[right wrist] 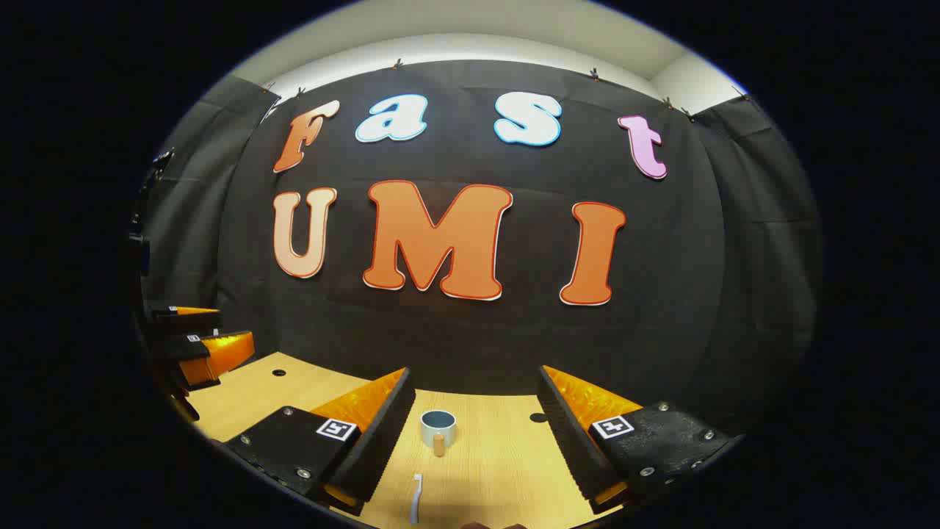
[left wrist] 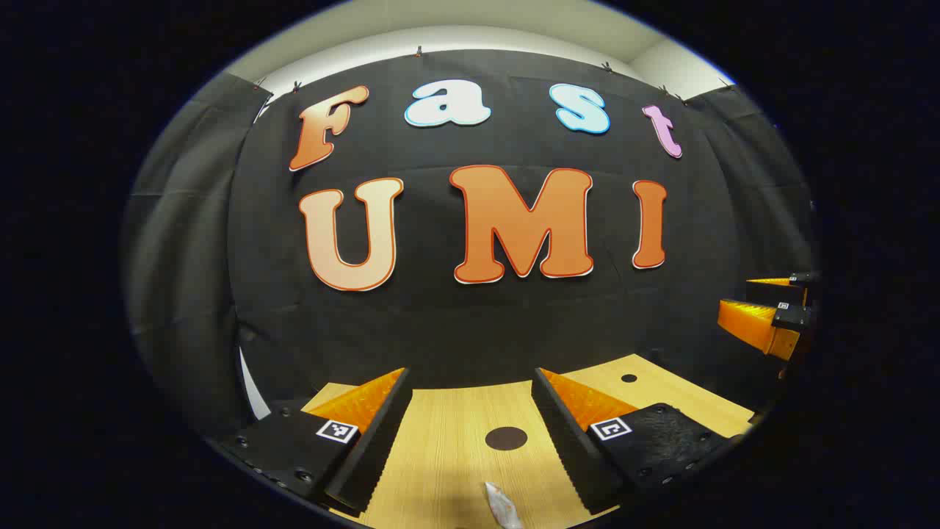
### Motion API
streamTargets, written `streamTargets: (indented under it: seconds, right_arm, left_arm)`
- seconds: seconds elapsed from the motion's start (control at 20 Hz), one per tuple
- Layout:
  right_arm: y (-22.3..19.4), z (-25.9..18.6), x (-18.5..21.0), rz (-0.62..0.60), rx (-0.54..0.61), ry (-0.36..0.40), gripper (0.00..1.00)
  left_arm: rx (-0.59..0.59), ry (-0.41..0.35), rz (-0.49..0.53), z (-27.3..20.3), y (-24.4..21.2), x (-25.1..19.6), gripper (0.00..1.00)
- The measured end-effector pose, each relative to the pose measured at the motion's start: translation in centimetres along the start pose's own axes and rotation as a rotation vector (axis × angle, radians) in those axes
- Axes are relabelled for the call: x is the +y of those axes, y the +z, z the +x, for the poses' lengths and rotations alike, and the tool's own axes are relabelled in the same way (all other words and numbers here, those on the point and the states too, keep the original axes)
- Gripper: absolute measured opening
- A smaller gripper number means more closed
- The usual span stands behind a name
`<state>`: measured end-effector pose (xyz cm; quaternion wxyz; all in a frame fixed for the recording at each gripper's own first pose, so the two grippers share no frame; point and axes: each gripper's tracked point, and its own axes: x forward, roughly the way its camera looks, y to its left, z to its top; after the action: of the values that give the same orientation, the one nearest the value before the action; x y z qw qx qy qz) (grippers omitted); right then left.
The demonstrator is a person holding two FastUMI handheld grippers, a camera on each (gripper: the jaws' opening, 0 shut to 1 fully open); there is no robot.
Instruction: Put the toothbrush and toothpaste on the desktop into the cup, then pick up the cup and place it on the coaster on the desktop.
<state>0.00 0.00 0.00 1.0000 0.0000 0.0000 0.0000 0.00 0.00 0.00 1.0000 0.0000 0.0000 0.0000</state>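
In the left gripper view my left gripper (left wrist: 470, 378) is open over the wooden desktop (left wrist: 440, 470). The end of a white toothpaste tube (left wrist: 503, 508) lies between its fingers at the bottom edge. A flat dark round patch (left wrist: 506, 438) lies farther ahead; I cannot tell whether it is the coaster. In the right gripper view my right gripper (right wrist: 476, 376) is open too. A blue-grey cup (right wrist: 438, 425) with a wooden handle stands upright between its fingers. A pale toothbrush (right wrist: 416, 498) lies nearer, in front of the cup. Both grippers hold nothing.
The right gripper (left wrist: 767, 312) shows at the far right of the left gripper view, its fingers apart. The left gripper (right wrist: 202, 338) shows at the far left of the right gripper view. Small dark holes (left wrist: 628, 378) (right wrist: 279, 372) mark the desktop. The black cloth wall stands close behind.
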Motion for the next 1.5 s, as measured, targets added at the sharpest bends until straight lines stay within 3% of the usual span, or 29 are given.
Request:
streamTargets:
  seconds: [0.4, 0.75, 1.1, 1.5]
  right_arm:
    - [-2.9, 2.2, 0.4, -0.029, 0.081, 0.084, 1.00]
    - [-4.4, 3.7, 0.6, -0.021, 0.109, 0.108, 1.00]
    - [-9.0, 5.1, 1.5, -0.013, 0.226, 0.121, 1.00]
    - [-14.8, 5.7, 4.2, -0.049, 0.376, 0.191, 0.99]
  left_arm:
    - [-0.021, 0.034, 0.008, 0.8, 1.0, -2.2, 0.99]
    - [-0.022, 0.060, 0.016, 1.0, 1.1, -2.7, 0.99]
    - [0.000, 0.079, 0.019, 0.7, 0.5, -2.4, 0.99]
    - [0.051, 0.117, 0.076, -0.1, -0.7, -1.4, 0.99]
